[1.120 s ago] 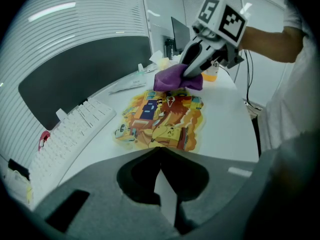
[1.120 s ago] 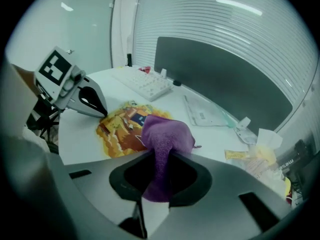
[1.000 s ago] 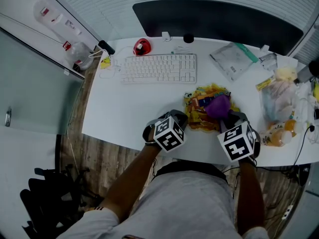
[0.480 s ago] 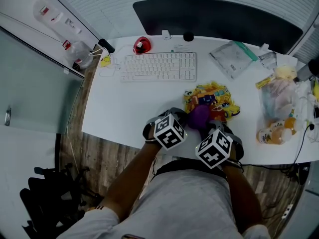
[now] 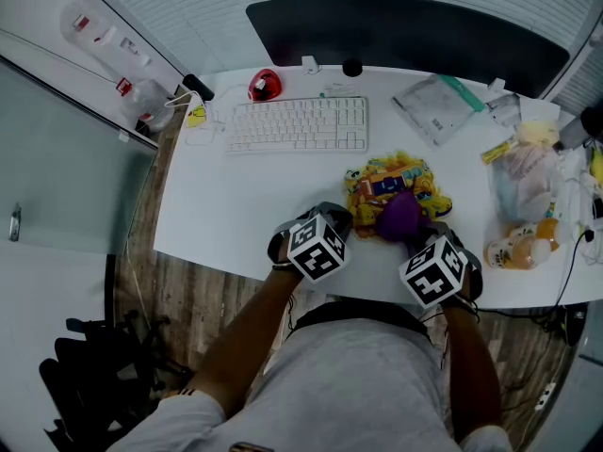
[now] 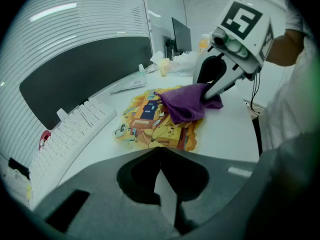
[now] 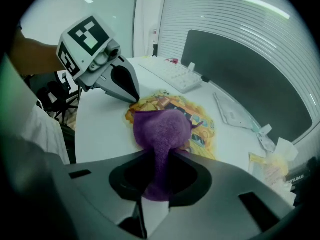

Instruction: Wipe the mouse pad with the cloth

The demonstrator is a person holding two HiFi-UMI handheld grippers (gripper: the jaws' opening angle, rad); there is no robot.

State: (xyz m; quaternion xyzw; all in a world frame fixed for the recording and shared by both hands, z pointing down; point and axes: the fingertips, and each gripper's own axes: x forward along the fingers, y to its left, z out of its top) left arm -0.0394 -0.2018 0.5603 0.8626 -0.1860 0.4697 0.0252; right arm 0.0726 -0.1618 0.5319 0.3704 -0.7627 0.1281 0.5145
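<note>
The mouse pad (image 5: 377, 179), yellow and orange with cartoon print, lies on the white desk (image 5: 236, 215) in front of the keyboard. A purple cloth (image 5: 400, 215) is bunched on the pad's near right part. My right gripper (image 5: 419, 236) is shut on the cloth (image 7: 160, 129), which hangs out from between its jaws onto the pad (image 7: 200, 121). My left gripper (image 5: 339, 219) is shut, its tips resting at the pad's near left edge (image 6: 150, 129), nothing visible between them. From the right gripper view the left gripper (image 7: 134, 100) touches the pad's corner.
A white keyboard (image 5: 297, 125) and a red mouse (image 5: 266, 85) lie behind the pad. A plastic pouch (image 5: 438, 109), filled bags (image 5: 532, 172) and an orange bottle (image 5: 513, 250) crowd the right side. A dark curved panel (image 5: 405, 36) backs the desk.
The right gripper swept the cloth left across the pad, then back to the right and slightly away from the body. The left gripper stayed in place.
</note>
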